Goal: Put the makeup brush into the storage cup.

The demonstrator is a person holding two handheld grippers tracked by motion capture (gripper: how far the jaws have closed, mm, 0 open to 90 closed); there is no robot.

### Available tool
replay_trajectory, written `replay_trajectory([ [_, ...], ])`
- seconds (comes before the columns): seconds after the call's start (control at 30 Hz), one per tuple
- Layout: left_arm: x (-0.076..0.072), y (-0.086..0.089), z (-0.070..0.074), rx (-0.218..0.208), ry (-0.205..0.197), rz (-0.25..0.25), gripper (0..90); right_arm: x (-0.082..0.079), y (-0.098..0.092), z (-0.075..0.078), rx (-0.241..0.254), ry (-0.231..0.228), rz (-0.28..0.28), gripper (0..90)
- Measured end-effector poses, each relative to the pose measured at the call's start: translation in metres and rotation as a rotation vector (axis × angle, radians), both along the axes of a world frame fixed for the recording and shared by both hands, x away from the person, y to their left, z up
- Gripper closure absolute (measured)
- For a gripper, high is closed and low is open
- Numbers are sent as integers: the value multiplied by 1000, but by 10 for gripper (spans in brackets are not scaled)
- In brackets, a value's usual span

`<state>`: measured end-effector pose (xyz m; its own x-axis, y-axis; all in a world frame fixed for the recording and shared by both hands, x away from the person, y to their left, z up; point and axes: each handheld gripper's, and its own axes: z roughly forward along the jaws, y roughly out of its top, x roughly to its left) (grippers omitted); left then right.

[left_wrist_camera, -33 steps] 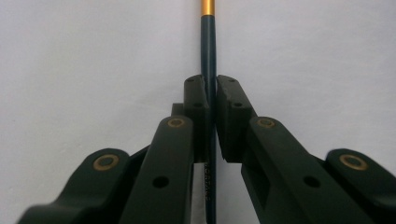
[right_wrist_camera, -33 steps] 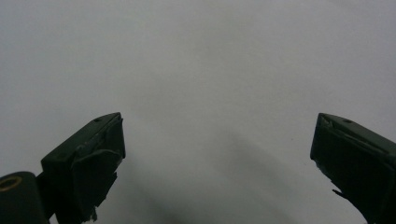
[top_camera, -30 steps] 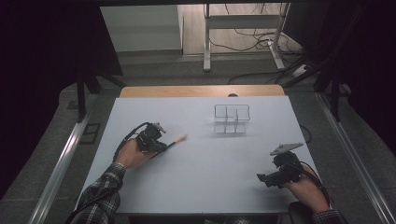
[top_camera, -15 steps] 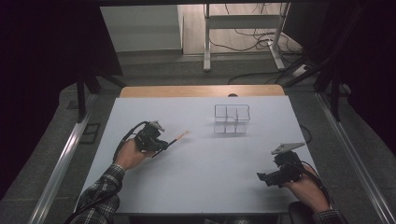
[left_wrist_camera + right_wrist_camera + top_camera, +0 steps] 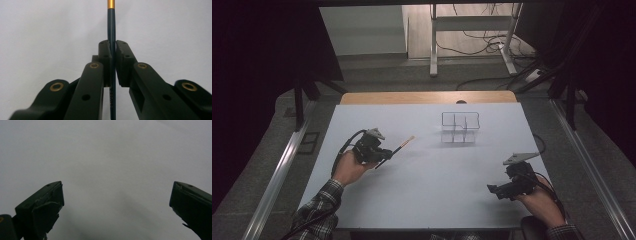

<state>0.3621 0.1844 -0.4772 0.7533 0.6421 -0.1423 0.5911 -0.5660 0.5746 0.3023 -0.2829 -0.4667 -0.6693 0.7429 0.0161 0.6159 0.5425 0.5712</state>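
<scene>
- Your table (image 5: 422,200) is a big pale sheet, mostly bare.
- The clear rack (image 5: 459,128) with little compartments sits toward the far side, right of the middle.
- Your right gripper (image 5: 492,189) sits near the front right corner, low over the table, jaws spread wide with nothing between them.
- Your left gripper (image 5: 384,157) is clenched on the pencil (image 5: 111,27), out on the left half.
- That pencil is dark with a gold band, tip aimed toward the rack but well apart from it.

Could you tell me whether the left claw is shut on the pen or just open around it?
Shut on it: the left claw has both pads pressed against the pen, with no gap showing.
</scene>
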Motion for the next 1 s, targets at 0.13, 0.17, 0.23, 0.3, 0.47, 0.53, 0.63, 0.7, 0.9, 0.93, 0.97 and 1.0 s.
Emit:
replay_trajectory([
  [0.13, -5, 1, 3, -12, -11, 2, 836, 0, 0, 0, -1, -1, 0, 0],
  [0.17, -7, 1, 4, -17, -14, 4, 836, 0, 0, 0, -2, -2, 0, 0],
  [0.23, -11, 2, 7, -32, -23, 7, 836, 0, 0, 0, -1, -1, -1, 0],
  [0.3, -14, 3, 9, -44, -31, 9, 836, 0, 0, 1, 1, -2, -2, 0],
  [0.47, -25, 3, 14, -76, -49, 13, 835, 0, 0, 2, 7, -11, 1, 0],
  [0.53, -30, 3, 16, -90, -58, 13, 835, 0, 0, 2, 8, -11, 2, 0],
  [0.63, -38, 4, 20, -106, -80, 13, 836, -1, 0, 3, 10, -13, 0, 0],
  [0.7, -40, 4, 21, -109, -85, 13, 835, -1, 0, 3, 11, -15, -1, 0],
  [0.9, -54, 5, 26, -132, -120, 13, 836, -1, 0, 3, 14, -24, 0, 0],
  [0.93, -54, 5, 26, -132, -120, 13, 835, -1, 0, 3, 14, -24, 0, 0],
  [0.97, -55, 5, 27, -135, -124, 14, 835, -1, 0, 3, 18, -25, 1, 0],
  [1.0, -57, 5, 27, -137, -125, 13, 835, -1, 0, 3, 18, -25, 1, 0],
])
